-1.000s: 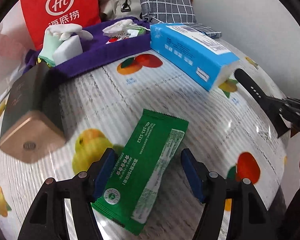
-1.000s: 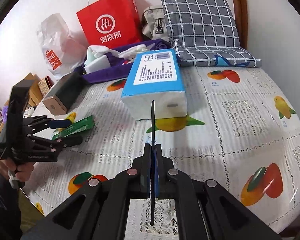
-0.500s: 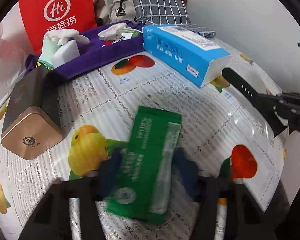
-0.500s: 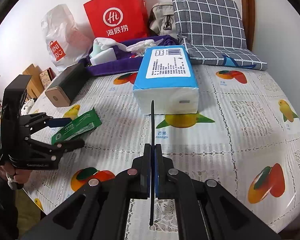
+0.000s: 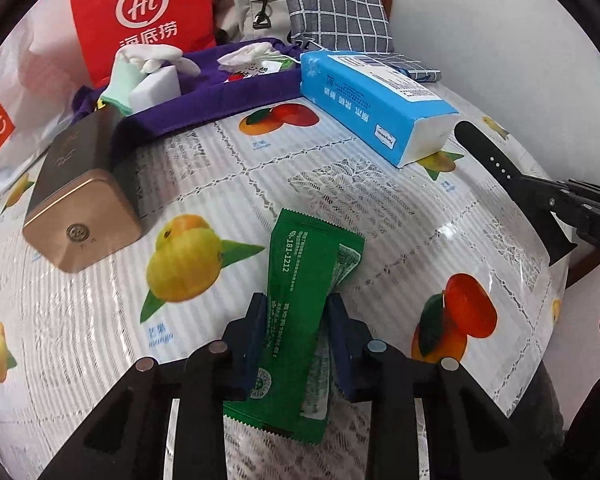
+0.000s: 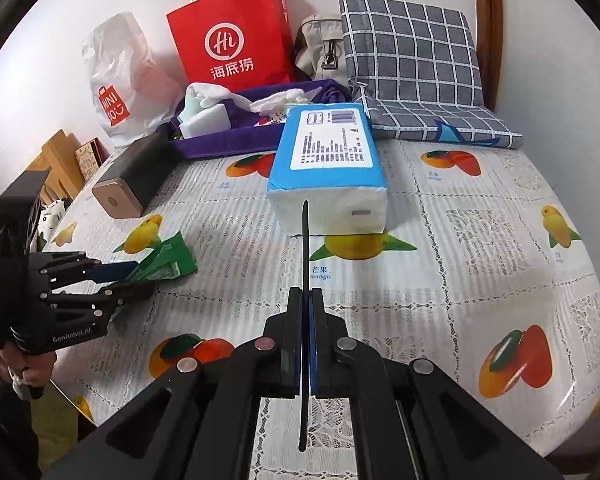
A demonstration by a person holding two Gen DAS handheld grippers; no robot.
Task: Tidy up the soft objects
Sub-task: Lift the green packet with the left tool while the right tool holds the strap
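A green foil packet lies lengthwise between the blue pads of my left gripper. The jaws are closing, and the pads press the packet's sides so that it buckles upward. From the right wrist view this gripper sits at the table's left edge with the green packet sticking out of it. My right gripper is shut on a thin black strap, seen edge-on. The left wrist view shows the black strap with its holes, pointing toward a blue tissue pack.
A purple cloth bin at the back holds white and mint soft items. A dark box with a gold end lies at the left. A red paper bag, a grey pouch and a checked cushion line the wall.
The left gripper's jaws have come together from wide open onto the green packet, which now bends up between the pads. The right gripper keeps still with the strap.
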